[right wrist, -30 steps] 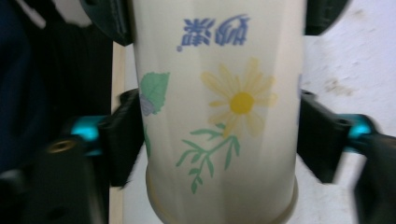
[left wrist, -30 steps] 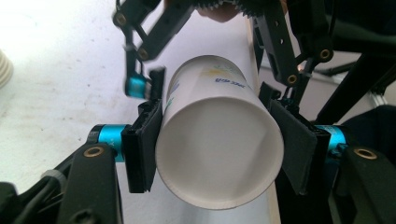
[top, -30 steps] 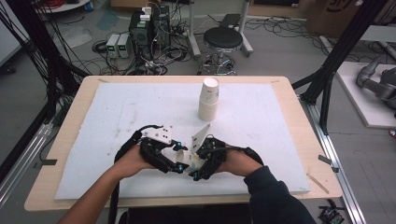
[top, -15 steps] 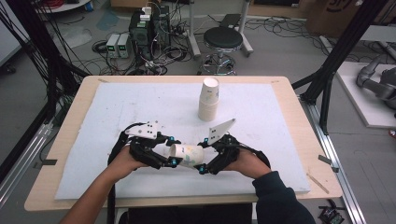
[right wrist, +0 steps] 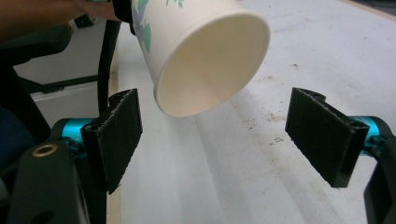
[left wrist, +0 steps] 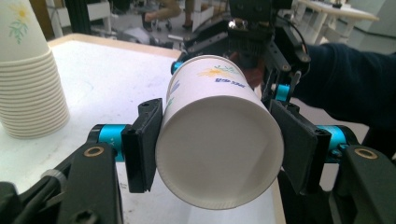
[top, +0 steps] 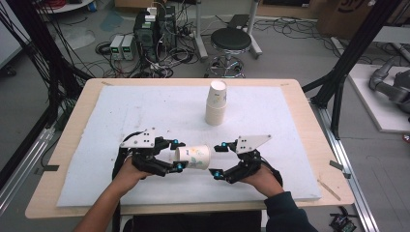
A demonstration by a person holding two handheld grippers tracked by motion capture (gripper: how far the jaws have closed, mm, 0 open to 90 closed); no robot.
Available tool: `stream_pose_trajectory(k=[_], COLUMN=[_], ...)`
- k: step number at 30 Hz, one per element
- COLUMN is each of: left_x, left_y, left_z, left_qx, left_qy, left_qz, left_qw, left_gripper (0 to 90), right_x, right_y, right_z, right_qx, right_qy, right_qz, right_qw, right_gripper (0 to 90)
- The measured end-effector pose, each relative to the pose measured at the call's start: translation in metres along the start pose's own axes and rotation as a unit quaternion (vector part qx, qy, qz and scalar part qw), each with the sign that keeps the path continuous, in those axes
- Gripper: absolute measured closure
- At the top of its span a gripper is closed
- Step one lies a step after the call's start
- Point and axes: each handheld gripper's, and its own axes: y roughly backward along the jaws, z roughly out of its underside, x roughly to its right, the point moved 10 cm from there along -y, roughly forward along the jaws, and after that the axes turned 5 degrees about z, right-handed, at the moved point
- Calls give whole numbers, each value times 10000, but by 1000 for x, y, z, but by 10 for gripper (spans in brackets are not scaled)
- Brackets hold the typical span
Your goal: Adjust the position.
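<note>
**Ana:** What is on the bench [top: 72, 159]?

**Ben:** A big white mat [top: 145, 111] covers most of it. Near the far edge a stack of cups [top: 215, 102] stands upright, rims down.

**Ana:** And the one cup by itself?

**Ben:** The cup [top: 193, 156] is near the front of the mat, between the two hands. It lies on its side. Its long way runs left to right across the bench.

**Ana:** Who has it?

**Ben:** The left gripper [top: 175, 154] does. Its jaws press on both sides of the cup, close to the flat bottom end. In the left gripper view you look right at that flat bottom [left wrist: 219, 154], with a black pad on each side of it.

**Ana:** What about the other one?

**Ben:** The right gripper [top: 216, 159] has its jaws spread wide and holds nothing. It sits just beside the cup, on the side where the cup's mouth is.

**Ana:** So the mouth points at it?

**Ben:** Yes. In the right gripper view the open mouth [right wrist: 210, 70] faces the camera, up and a bit to the left of the gap between the jaws. It does not touch the cup.

**Ana:** Which hand is nearer, then?

**Ben:** The left one is already on it. I think the right one would have to come in from the rim end.
</note>
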Motion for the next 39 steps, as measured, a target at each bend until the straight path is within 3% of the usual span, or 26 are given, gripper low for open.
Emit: stream_pose_trajectory(k=[7, 17, 25, 39], left_x=[3, 7, 13, 18], left_y=[-1, -3, -11, -13], left_z=[2, 1, -1, -4], left_qx=[184, 202, 195, 412], left_qy=[-95, -184, -216, -156], left_qz=[30, 109, 329, 635], left_qw=[9998, 9996, 9990, 9970], left_gripper=[374, 374, 374, 375], right_x=[-1, -5, -9, -17], right_y=[0, 0, -2, -3], right_z=[3, 0, -3, -11], right_qx=[10, 95, 175, 445], right_qy=[54, 76, 102, 165], right_qz=[-70, -188, -292, -641], right_qw=[10000, 9997, 9994, 9968], right_gripper=[192, 192, 192, 227])
